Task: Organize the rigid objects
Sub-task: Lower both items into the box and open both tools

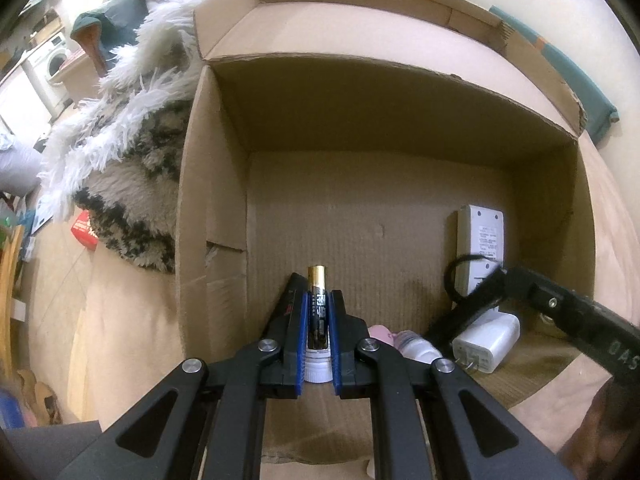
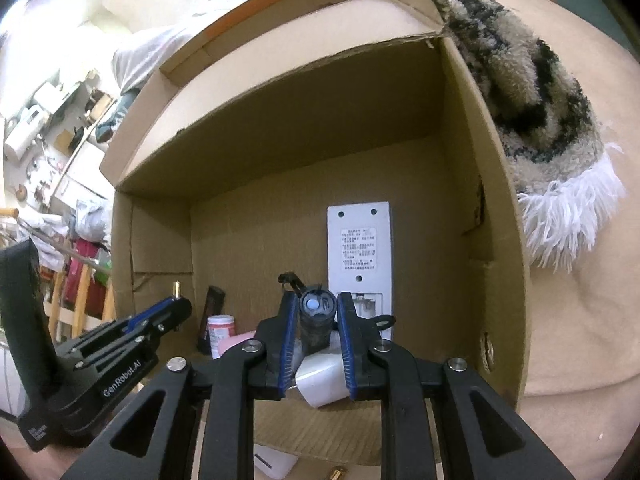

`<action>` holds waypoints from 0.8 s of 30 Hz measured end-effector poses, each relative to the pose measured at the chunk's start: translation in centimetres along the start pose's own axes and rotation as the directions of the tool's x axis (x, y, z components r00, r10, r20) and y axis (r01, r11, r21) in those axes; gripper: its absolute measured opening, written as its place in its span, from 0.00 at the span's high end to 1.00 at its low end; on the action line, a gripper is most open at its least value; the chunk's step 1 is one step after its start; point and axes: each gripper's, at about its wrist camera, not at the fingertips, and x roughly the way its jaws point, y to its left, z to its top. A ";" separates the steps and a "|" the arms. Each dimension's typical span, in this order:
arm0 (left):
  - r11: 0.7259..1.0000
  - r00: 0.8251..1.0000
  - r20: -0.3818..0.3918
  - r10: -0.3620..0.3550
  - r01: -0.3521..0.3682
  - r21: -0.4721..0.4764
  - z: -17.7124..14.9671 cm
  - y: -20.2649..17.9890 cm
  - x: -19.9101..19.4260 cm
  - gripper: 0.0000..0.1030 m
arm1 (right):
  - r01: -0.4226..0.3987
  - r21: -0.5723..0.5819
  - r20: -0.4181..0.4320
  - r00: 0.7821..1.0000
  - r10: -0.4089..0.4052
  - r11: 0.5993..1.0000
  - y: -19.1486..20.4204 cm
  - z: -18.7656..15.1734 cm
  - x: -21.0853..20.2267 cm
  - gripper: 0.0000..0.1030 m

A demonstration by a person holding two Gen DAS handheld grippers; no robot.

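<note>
My left gripper (image 1: 318, 312) is pinched on a black and gold battery (image 1: 317, 300), gold cap pointing forward, and I'm holding it inside the open cardboard box (image 1: 360, 112). Under the blue pads (image 1: 303, 320) a white cylinder (image 1: 318, 368) shows, touching or just below the battery's rear end; I cannot tell which. My right gripper (image 2: 316, 314) is clamped on a small dark cylindrical object with a round pale end (image 2: 316, 308), also inside the box. Just below it lies a white charger plug (image 1: 486, 340). Beyond it a long white device with a printed label (image 2: 359, 248) lies on the box floor. Between my two grippers sits a pink-labelled bottle (image 2: 221, 328). Outside the box, a shaggy rug (image 1: 132, 168) lies against its side.
</note>
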 end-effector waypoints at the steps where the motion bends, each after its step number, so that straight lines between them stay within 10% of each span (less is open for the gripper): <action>1: 1.000 1.000 -0.001 -0.001 0.001 -0.001 0.0 0.0 -0.1 0.91 | -0.007 0.003 0.007 1.000 0.007 1.000 -0.1 0.1 -0.2 0.70; 7: 1.000 1.000 0.009 0.004 -0.004 0.008 0.0 -0.2 -0.6 0.90 | -0.048 -0.005 0.100 0.994 0.048 0.999 0.4 0.4 -1.8 0.27; 13: 1.000 1.000 0.025 0.008 -0.008 -0.013 0.1 -0.2 -1.3 0.35 | -0.060 0.010 0.103 0.993 0.059 0.998 0.3 0.6 -2.1 0.23; 24: 1.000 1.000 0.023 0.017 -0.017 -0.010 0.8 -0.6 -2.0 0.35 | -0.025 -0.008 0.090 0.996 0.025 1.000 0.1 0.5 -2.3 0.23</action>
